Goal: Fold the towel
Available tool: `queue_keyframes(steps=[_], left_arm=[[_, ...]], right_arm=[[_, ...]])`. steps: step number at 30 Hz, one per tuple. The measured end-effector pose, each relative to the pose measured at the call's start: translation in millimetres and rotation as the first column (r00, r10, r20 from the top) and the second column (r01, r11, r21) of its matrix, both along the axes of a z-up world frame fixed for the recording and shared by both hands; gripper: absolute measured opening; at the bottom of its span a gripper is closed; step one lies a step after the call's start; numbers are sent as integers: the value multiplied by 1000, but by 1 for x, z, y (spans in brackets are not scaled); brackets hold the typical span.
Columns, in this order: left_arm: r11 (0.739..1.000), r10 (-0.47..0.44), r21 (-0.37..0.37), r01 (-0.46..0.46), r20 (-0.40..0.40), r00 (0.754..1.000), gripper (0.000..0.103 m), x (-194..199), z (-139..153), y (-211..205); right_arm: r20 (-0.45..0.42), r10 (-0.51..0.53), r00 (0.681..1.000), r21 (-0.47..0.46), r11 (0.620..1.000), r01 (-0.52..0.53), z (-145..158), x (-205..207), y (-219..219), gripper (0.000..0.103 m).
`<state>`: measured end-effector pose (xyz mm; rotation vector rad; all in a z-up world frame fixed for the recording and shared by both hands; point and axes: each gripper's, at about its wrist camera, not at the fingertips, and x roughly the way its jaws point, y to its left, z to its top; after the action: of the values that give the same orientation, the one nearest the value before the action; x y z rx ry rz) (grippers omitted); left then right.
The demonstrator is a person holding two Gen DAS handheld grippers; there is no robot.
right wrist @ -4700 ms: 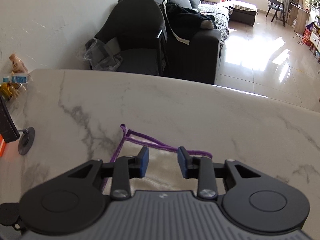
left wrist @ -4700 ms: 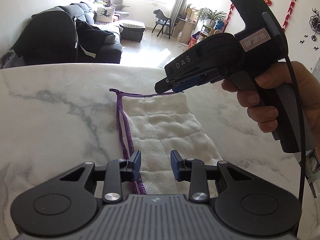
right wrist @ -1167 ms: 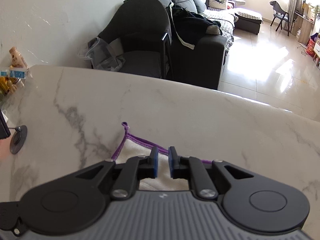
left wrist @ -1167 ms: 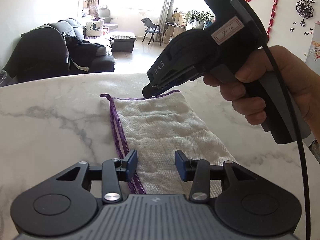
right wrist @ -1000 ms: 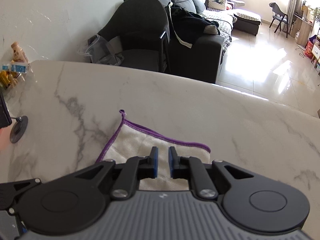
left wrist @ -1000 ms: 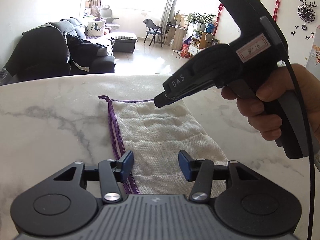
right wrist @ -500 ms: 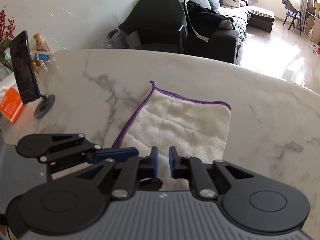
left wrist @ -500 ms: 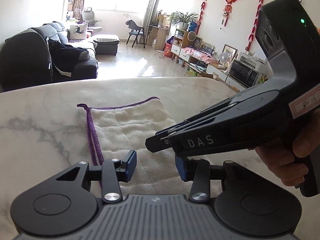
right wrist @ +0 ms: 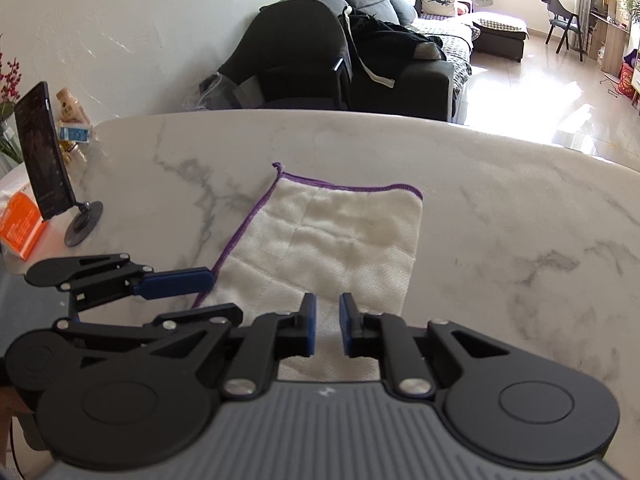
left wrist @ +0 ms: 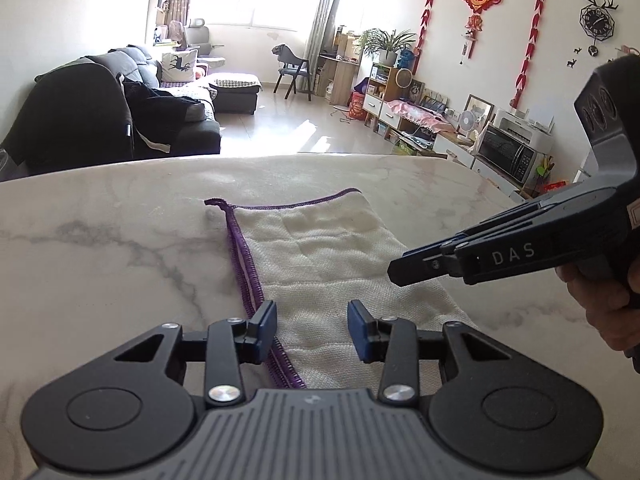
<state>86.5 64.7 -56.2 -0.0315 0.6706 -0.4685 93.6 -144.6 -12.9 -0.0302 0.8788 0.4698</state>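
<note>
While the left gripper [left wrist: 312, 332] hangs with its 2 blue pads spread wide and empty, straddling the near end of the white waffle-weave towel with purple stitched edging [left wrist: 320, 256], the right gripper [right wrist: 325, 330] hovers with its pads nearly together, a narrow gap between them and nothing caught. Both sit over the same near short end. That folded strip lies flat on the white grey-veined marble table [right wrist: 500, 208], its long axis running straight away from both tools toward the far purple hem. Judging by this, the next fold would carry the near end forward along that axis, and the left gripper is better placed over the purple-edged corner.
</note>
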Motion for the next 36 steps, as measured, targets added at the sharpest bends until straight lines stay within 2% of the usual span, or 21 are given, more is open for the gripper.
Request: queue_keyframes(steps=[3, 10, 15, 19, 26, 32, 36], left_arm=[[999, -30, -17, 30, -12, 999, 40, -8, 5, 3], [991, -124, 43, 125, -35, 992, 39, -32, 14, -10], [984, -160, 72, 164, -56, 986, 21, -51, 14, -12], [981, -177, 65, 182, -68, 982, 16, -68, 11, -8], [977, -189, 82, 197, -95, 977, 16, -97, 0, 2], [984, -167, 54, 173, -98, 981, 16, -105, -3, 13], [983, -165, 67, 171, -83, 983, 17, -108, -3, 12]], right_arm=[[5, 14, 1000, -5, 1000, -14, 4, -11, 2, 16], [-21, 54, 998, -47, 997, -55, 3, -30, 16, 16], [-39, 87, 995, -75, 993, -90, 4, -49, 23, 16], [-39, 129, 991, -102, 986, -132, 4, -71, 28, 16], [-41, 171, 984, -127, 976, -175, -4, -107, 25, 16], [-45, 160, 986, -146, 975, -165, -10, -125, 11, 15], [-37, 146, 989, -143, 978, -150, -11, -134, -2, 15]])
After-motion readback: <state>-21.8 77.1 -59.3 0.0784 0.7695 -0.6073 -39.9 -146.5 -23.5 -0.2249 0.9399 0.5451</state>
